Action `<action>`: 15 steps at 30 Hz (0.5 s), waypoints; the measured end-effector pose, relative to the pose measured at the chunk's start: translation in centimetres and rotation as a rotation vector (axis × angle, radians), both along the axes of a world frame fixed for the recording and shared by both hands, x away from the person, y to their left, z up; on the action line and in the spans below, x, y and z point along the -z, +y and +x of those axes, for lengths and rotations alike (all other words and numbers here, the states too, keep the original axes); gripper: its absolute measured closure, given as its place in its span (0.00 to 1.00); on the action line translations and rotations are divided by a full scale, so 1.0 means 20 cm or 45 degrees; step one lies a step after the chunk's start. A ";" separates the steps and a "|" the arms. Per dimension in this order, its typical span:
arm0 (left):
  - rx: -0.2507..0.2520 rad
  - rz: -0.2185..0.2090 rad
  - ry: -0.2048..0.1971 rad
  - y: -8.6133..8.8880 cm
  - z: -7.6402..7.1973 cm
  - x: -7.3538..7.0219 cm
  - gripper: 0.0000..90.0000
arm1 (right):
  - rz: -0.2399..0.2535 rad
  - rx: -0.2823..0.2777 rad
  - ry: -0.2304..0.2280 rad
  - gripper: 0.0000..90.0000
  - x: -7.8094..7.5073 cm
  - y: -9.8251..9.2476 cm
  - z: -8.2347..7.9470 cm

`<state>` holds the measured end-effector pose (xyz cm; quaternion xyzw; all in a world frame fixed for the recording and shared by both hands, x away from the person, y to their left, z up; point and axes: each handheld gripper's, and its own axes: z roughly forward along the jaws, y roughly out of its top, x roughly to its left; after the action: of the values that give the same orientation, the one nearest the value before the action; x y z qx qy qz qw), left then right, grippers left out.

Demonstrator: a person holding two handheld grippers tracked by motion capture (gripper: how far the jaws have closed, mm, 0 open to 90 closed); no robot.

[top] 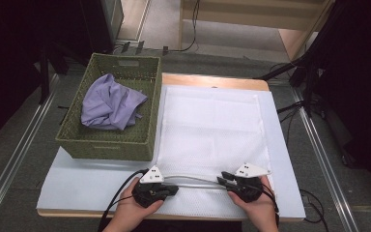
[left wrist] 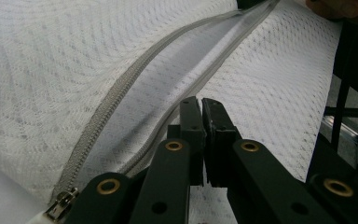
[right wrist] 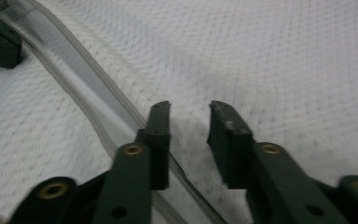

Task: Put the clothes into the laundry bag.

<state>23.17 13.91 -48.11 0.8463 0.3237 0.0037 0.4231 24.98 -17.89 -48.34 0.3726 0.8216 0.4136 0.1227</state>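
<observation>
A white mesh laundry bag (top: 212, 125) lies flat on the table, its zipper (top: 193, 181) open along the near edge. My left gripper (top: 175, 189) rests at the left end of that opening. In the left gripper view its jaws (left wrist: 201, 105) are pressed together just over the lower zipper edge, and I cannot see whether mesh is pinched between them. The metal slider (left wrist: 61, 205) sits at the bottom left. My right gripper (top: 221, 179) is at the right end of the opening, open (right wrist: 189, 109), with bare mesh (right wrist: 270, 60) between the tips beside the zipper tape (right wrist: 98, 88).
A green woven basket (top: 77, 140) stands at the left of the table with a crumpled lilac cloth (top: 111, 101) inside. A white mat (top: 77, 179) covers the tabletop under the bag. Dark stands and cables lie on the floor at the right.
</observation>
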 end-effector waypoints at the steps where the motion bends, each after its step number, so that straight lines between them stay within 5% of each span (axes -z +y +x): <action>1: -0.002 0.004 -0.001 0.00 0.00 0.00 0.98 | -0.010 -0.020 -0.017 0.64 0.00 0.02 0.00; 8: 0.003 -0.004 0.014 0.00 0.01 0.00 0.98 | -0.047 -0.040 -0.035 0.35 0.02 0.10 -0.01; 15: 0.005 -0.001 0.004 0.00 0.00 0.00 0.97 | -0.131 0.044 -0.035 0.25 0.02 0.20 -0.02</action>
<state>23.22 13.88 -48.10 0.8468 0.3226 0.0012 0.4230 24.62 -13.89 -48.65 0.3742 0.8334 0.3737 0.1603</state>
